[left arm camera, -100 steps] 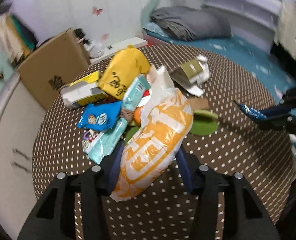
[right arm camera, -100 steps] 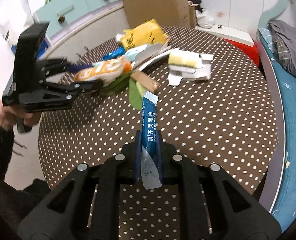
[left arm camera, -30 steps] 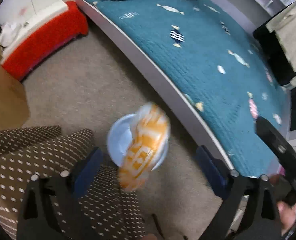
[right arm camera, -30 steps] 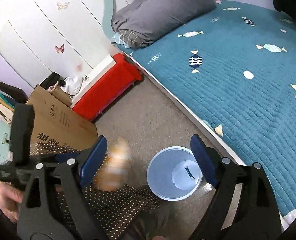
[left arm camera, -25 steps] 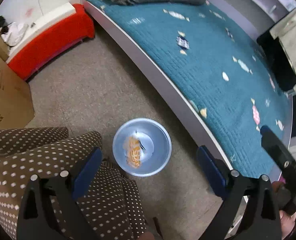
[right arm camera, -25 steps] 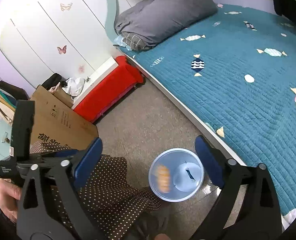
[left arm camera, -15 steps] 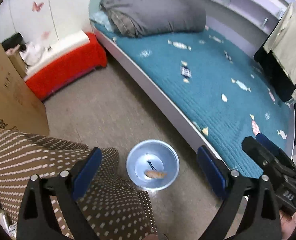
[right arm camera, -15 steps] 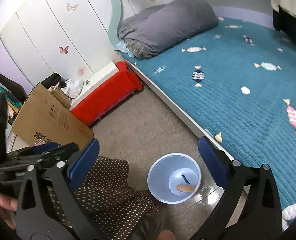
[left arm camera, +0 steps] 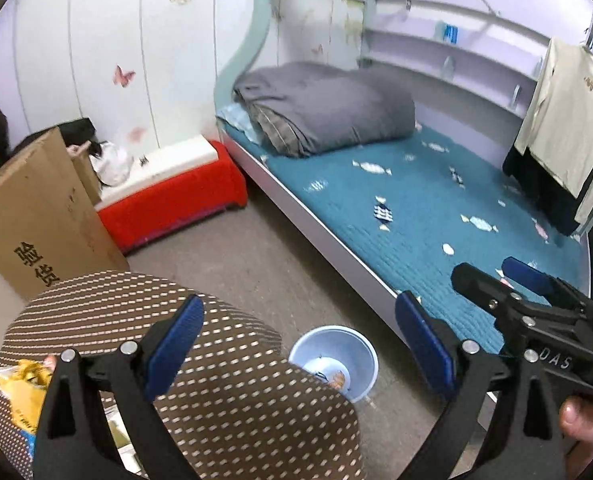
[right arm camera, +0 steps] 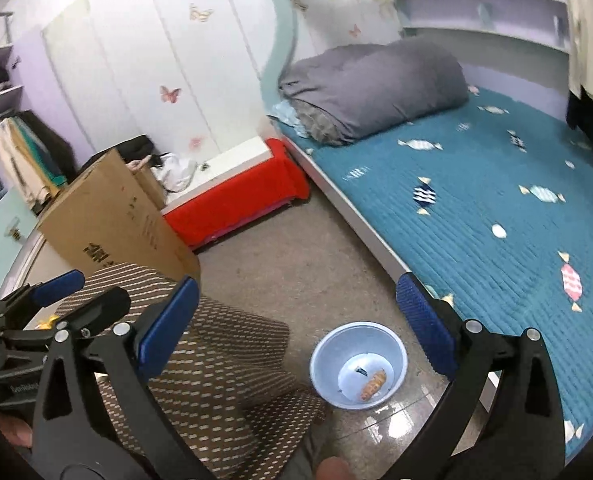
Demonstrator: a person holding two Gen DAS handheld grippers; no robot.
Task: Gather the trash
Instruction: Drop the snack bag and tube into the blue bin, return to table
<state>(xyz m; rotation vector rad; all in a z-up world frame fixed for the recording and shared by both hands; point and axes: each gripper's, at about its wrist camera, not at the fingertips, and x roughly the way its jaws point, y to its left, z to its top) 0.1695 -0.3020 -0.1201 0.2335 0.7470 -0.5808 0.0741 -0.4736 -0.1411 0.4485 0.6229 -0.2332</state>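
Observation:
A pale blue bin (right arm camera: 358, 364) stands on the floor between the round table and the bed, also seen in the left wrist view as the bin (left arm camera: 333, 354). Inside it lie the orange snack bag (right arm camera: 373, 385) and a small dark wrapper (right arm camera: 361, 370). My left gripper (left arm camera: 298, 350) is open and holds nothing, high over the table edge. My right gripper (right arm camera: 296, 326) is wide open and holds nothing, above the bin. Trash remains on the table at the lower left, led by a yellow packet (left arm camera: 20, 390). Each gripper shows in the other's view, the right gripper (left arm camera: 496, 280) and the left gripper (right arm camera: 84, 300).
The brown dotted tablecloth (left arm camera: 232, 404) covers the round table. A cardboard box (right arm camera: 112, 224) and a red bench (right arm camera: 236, 200) stand behind it. The teal bed (right arm camera: 476, 216) with a grey duvet (right arm camera: 372, 88) fills the right. Bare floor (right arm camera: 296, 264) lies between.
The orange bag fell from my left gripper into the bin. Both grippers rose and tilted up, so the bin now looks smaller and lower.

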